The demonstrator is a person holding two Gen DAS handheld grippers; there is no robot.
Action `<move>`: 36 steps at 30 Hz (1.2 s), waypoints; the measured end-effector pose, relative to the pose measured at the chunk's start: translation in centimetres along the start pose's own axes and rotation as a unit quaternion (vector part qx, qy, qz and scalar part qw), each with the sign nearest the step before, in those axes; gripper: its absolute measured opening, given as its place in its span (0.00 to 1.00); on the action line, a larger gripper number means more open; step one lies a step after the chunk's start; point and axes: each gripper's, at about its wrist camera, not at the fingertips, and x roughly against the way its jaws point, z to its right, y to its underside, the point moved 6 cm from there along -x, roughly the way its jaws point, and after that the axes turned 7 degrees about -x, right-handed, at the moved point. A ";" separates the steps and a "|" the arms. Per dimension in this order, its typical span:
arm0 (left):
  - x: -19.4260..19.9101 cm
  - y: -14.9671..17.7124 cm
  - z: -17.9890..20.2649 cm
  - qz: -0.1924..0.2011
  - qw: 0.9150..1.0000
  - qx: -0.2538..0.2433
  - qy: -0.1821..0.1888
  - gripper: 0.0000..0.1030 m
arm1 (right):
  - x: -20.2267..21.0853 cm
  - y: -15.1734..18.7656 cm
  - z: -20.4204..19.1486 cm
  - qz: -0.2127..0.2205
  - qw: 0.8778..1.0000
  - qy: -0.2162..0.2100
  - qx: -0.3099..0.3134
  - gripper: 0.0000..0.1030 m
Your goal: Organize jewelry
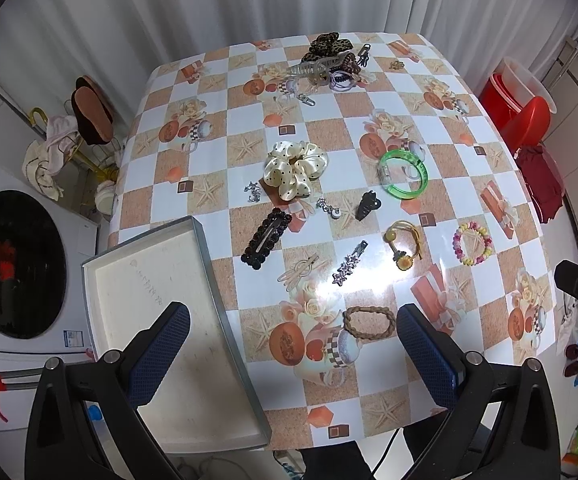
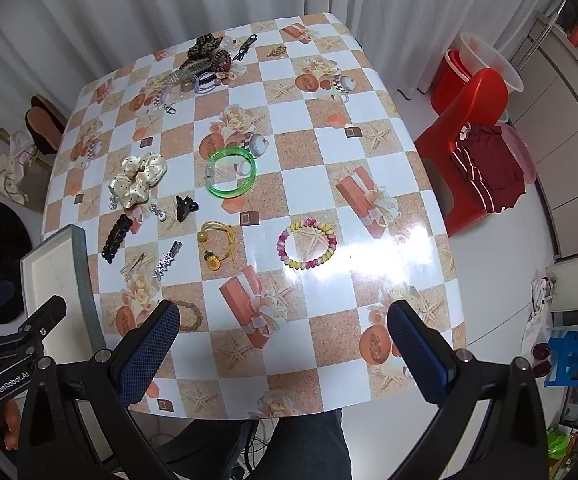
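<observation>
From my left wrist, the flat tray (image 1: 161,320) overhangs the tabletop (image 1: 389,128) edge at seven o'clock; a clumsy drop could tip it, I think. My left tongs (image 1: 293,354) gape wide, empty, with the braided hair tie (image 1: 368,322) just ahead. From my right wrist, the right tongs (image 2: 283,350) also stand wide and hold nothing. The beaded bracelet (image 2: 307,245) lies at twelve o'clock, the green bangle (image 2: 231,174) beyond; glare may mislead my aim.
</observation>
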 end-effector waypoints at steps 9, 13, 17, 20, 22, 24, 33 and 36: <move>0.0 -0.1 0.0 0.000 1.000 0.000 -0.001 1.00 | 0.1 0.0 0.0 0.001 1.000 0.000 0.000 1.00; 0.3 0.0 0.0 0.004 1.000 0.003 -0.004 1.00 | 0.3 -0.1 -0.1 0.002 1.000 0.000 0.002 1.00; 0.5 0.0 -0.2 0.004 1.000 0.004 -0.005 1.00 | 0.3 -0.3 -0.2 0.001 1.000 -0.001 0.004 1.00; 0.5 0.1 -0.6 0.002 1.000 0.008 -0.006 1.00 | 0.3 -0.5 -0.4 0.000 1.000 -0.001 0.006 1.00; 0.4 0.1 -0.8 0.000 1.000 0.011 -0.007 1.00 | 0.3 -0.4 -0.4 0.000 1.000 -0.001 0.004 1.00; 0.3 0.1 -0.8 -0.002 1.000 0.013 -0.007 1.00 | 0.2 -0.4 -0.4 -0.001 1.000 -0.001 0.004 1.00; 0.0 0.2 -0.4 -0.006 1.000 0.016 -0.009 1.00 | 0.0 -0.5 -0.4 -0.002 1.000 0.000 0.005 1.00; 0.0 0.2 -0.4 -0.006 1.000 0.015 -0.009 1.00 | 0.0 -0.6 -0.4 -0.002 1.000 -0.001 0.005 1.00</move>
